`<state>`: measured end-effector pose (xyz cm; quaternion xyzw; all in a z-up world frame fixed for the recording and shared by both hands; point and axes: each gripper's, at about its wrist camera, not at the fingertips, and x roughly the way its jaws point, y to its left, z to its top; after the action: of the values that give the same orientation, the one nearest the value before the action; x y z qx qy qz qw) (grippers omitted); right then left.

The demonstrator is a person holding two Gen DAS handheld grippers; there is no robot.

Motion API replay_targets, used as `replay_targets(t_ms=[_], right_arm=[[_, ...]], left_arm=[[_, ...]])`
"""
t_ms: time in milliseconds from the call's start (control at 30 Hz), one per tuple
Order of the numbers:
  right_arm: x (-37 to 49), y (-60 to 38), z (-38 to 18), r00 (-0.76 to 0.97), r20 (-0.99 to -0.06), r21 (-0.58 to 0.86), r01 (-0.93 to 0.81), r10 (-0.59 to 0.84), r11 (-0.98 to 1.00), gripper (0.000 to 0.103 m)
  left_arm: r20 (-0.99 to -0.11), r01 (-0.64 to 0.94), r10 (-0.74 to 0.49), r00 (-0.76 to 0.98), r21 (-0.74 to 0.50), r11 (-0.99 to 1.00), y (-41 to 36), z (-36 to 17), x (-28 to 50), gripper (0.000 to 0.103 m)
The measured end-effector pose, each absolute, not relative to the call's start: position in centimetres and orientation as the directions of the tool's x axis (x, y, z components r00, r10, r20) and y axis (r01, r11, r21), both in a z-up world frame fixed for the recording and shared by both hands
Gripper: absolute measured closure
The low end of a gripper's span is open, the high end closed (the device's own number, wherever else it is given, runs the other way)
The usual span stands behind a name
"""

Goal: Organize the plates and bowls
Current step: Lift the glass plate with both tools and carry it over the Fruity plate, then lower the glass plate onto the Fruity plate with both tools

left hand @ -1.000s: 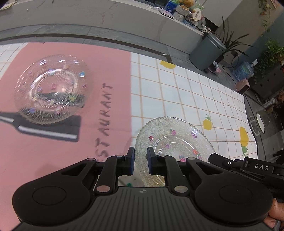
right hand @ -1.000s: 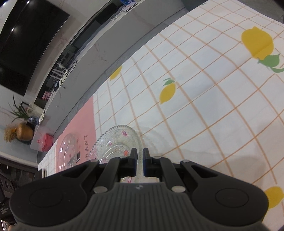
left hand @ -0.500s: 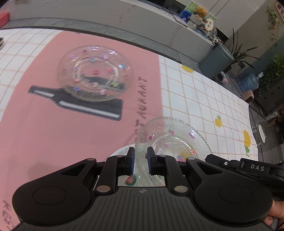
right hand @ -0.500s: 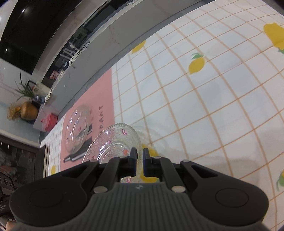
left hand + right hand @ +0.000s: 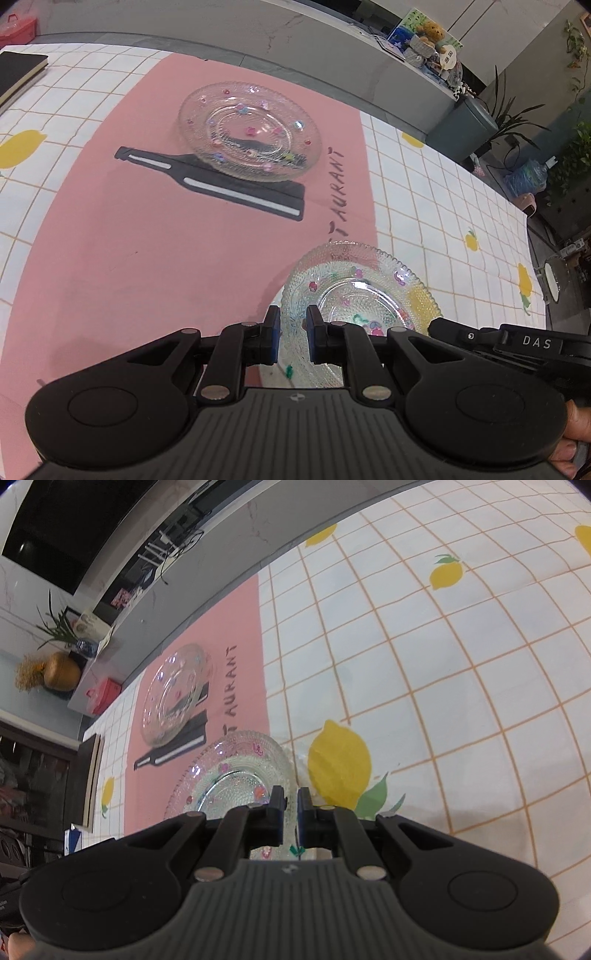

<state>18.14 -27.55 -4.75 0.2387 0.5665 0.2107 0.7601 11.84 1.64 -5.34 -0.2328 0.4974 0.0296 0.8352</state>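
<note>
The left hand-held gripper (image 5: 292, 334) is seen nearly closed, its jaws pinching the near rim of a beaded glass plate (image 5: 360, 295), and the right hand-held gripper (image 5: 291, 808) is clamped almost fully shut on the opposite rim of the same plate (image 5: 236, 771), so the plate is carried between the two. Compared with a second ago, the held plate has been brought from the white lemon-checked part of the surface (image 5: 443, 206) across to the edge of the pink mat (image 5: 129, 258), and both grips have stayed unchanged. A second glass plate (image 5: 249, 131) resting on the mat over the printed bottle now appears much closer and more central than before. It is judged that the carried plate is being taken there for stacking, with lowering and release not yet done.
</note>
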Motion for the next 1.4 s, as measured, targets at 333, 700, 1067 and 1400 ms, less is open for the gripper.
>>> replay_targets(t_ms=[333, 700, 1067, 1400], right_arm=[[17.8, -27.2, -5.2, 0.235, -0.782, 0.583, -0.052, 0.578, 0.811, 0.096], [17.5, -26.1, -5.3, 0.234, -0.825, 0.502, -0.111, 0.514, 0.858, 0.091], [17.6, -25.8, -5.3, 0.226, -0.827, 0.501, -0.117, 0.515, 0.857, 0.090], [17.5, -25.5, -5.3, 0.224, -0.829, 0.495, -0.131, 0.512, 0.859, 0.087]], left_arm=[[-0.849, -0.267, -0.183, 0.496, -0.350, 0.898, 1.4, -5.8, 11.3, 0.087], [-0.872, -0.232, -0.153, 0.464, -0.287, 0.929, 0.3, -5.6, 11.5, 0.089], [-0.905, -0.188, -0.115, 0.409, -0.207, 0.960, -0.2, -5.2, 12.1, 0.089], [-0.906, -0.181, -0.116, 0.407, -0.204, 0.962, -0.2, -5.2, 11.9, 0.089]])
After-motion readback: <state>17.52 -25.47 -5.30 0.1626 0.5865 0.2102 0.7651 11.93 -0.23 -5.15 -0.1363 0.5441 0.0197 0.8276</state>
